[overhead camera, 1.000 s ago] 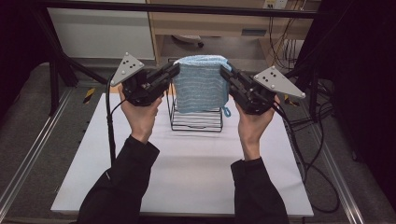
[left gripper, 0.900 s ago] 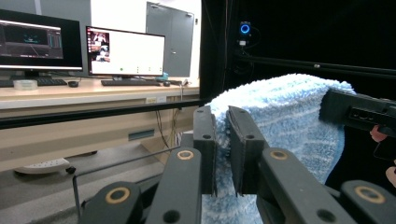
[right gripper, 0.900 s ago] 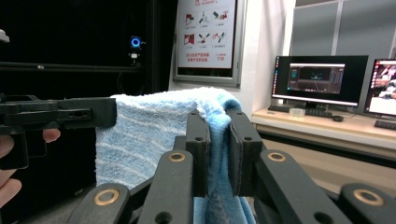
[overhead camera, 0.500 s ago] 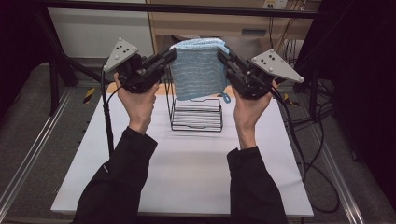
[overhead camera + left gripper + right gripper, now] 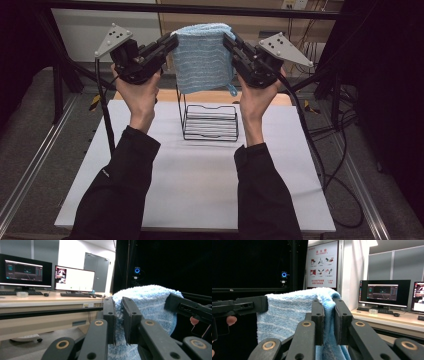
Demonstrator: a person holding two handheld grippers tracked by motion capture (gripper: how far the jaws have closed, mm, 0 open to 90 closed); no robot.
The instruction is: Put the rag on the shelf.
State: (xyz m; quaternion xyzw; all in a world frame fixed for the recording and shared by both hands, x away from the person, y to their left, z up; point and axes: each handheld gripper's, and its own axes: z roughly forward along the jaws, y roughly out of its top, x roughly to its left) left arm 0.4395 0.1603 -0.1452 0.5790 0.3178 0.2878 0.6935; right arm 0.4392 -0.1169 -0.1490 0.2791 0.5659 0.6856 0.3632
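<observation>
Blue striped towel (image 5: 202, 57) hangs stretched above the black wire rack (image 5: 210, 122), its top corners pinched by the left gripper (image 5: 172, 42) and right gripper (image 5: 227, 40), both clamped on fabric.

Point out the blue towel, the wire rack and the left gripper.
blue towel (image 5: 202, 60), high view, middle of the hanging cloth
wire rack (image 5: 210, 130), high view, its barred floor
left gripper (image 5: 172, 41), high view, tips of its jaws

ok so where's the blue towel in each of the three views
High view: blue towel top centre, hanging above the wire rack.
Left gripper view: right of centre, pinched in that tool's jaws.
Right gripper view: centre-left, pinched likewise.
Shared landmark: the towel's top fold.
</observation>
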